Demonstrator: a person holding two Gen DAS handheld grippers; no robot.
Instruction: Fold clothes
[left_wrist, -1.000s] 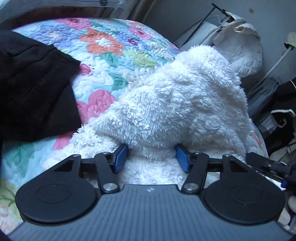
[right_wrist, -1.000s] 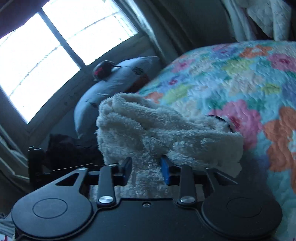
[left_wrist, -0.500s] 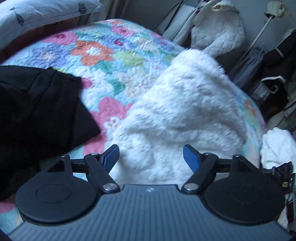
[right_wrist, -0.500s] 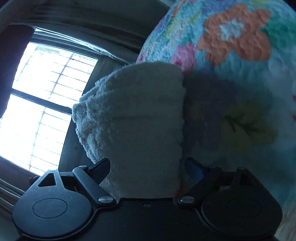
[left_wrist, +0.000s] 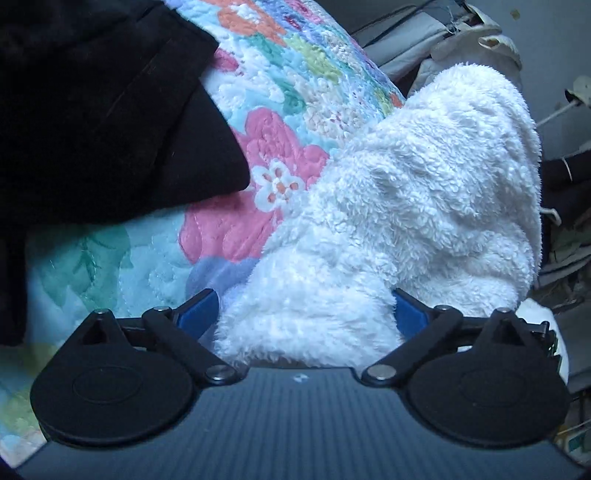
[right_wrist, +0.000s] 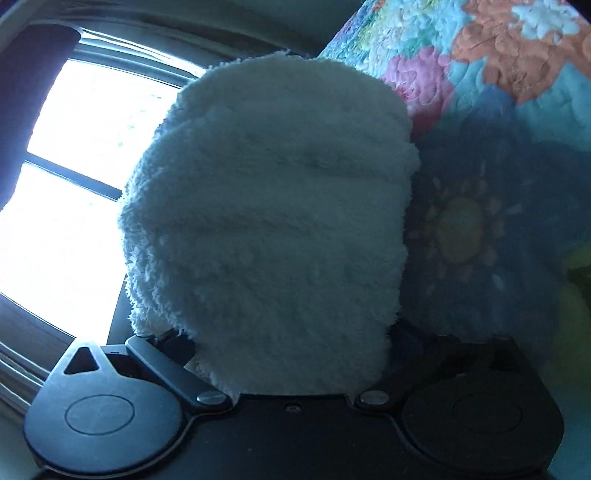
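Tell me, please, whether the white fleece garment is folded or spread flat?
Folded, loosely: the white fleece garment lies bunched in thick overlapping layers on the floral quilt, not flat.

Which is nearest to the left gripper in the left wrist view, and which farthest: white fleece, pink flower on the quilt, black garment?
1. White fleece: between the opening jaws.
2. Pink flower: just ahead, slightly left.
3. Black garment: upper left, farthest.

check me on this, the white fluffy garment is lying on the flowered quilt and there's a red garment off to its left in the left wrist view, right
Not quite: the garment to the left is black, not red, as the left wrist view shows. The rest holds: the white fluffy garment lies on the flowered quilt.
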